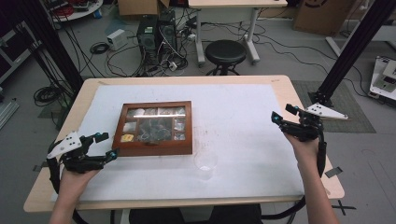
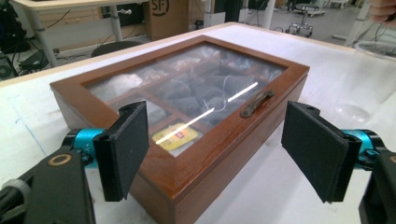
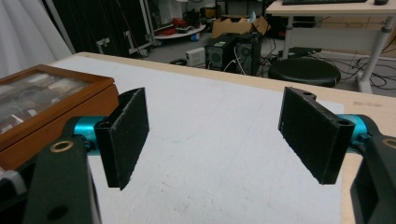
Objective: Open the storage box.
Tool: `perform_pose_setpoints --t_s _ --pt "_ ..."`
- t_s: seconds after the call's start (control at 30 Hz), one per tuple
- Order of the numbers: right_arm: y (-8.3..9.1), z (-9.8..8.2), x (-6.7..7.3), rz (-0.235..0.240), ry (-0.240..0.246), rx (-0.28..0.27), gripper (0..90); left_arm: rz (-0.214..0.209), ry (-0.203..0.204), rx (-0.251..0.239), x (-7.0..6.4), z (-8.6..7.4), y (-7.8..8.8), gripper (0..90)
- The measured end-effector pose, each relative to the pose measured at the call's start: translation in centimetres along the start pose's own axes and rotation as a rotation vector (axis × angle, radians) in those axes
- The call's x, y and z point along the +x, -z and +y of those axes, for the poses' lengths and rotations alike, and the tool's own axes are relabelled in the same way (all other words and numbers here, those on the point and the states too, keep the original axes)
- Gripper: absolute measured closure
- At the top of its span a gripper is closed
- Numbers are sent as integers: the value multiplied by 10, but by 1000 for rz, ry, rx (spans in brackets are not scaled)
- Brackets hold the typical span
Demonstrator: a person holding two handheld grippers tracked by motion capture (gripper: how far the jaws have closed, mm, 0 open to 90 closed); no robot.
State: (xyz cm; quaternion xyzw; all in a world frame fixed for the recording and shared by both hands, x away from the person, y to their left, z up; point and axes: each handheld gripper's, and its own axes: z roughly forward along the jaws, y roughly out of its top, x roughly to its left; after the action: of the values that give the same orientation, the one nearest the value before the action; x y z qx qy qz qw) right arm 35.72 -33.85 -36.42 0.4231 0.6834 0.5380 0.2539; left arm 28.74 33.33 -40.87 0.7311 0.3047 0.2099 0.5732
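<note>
**High view: both grippers spread and empty beside a shut wooden box**

High view looks down on a worktop (image 1: 280,88) covered by a white mat (image 1: 243,121). A wooden box (image 1: 154,128) with a glass lid sits left of the worktop's middle, lid down. Through the glass I can make out compartments holding packets, one of them yellow (image 2: 180,135), in the compartment nearest the box's front left corner. A small metal handle (image 2: 256,103) is fixed on the lid's front rail. A clear plastic cup (image 1: 206,164) stands upright just beside the box's front right corner, toward the worktop's near edge.

Near the worktop's near left corner the left gripper (image 1: 104,145) is held in a hand (image 1: 77,179), its jaws wide apart and holding nothing; in the left gripper view they frame the box's nearest corner without touching it. Over by the right edge, the right gripper (image 1: 284,115) sits in the other hand (image 1: 303,147), jaws equally wide and empty, well apart from the box. Beyond the far edge a black stool (image 1: 226,52) stands on the floor.
</note>
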Motion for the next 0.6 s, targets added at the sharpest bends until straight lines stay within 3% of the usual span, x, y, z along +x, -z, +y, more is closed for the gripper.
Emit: perform_pose_setpoints --t_s 0.3,0.6 --pt "1 0 0 -7 -3 -1 249 36 11 60 6 -16 -3 234" --pt "0 -1 -1 -8 5 0 249 39 28 131 12 -24 -9 234"
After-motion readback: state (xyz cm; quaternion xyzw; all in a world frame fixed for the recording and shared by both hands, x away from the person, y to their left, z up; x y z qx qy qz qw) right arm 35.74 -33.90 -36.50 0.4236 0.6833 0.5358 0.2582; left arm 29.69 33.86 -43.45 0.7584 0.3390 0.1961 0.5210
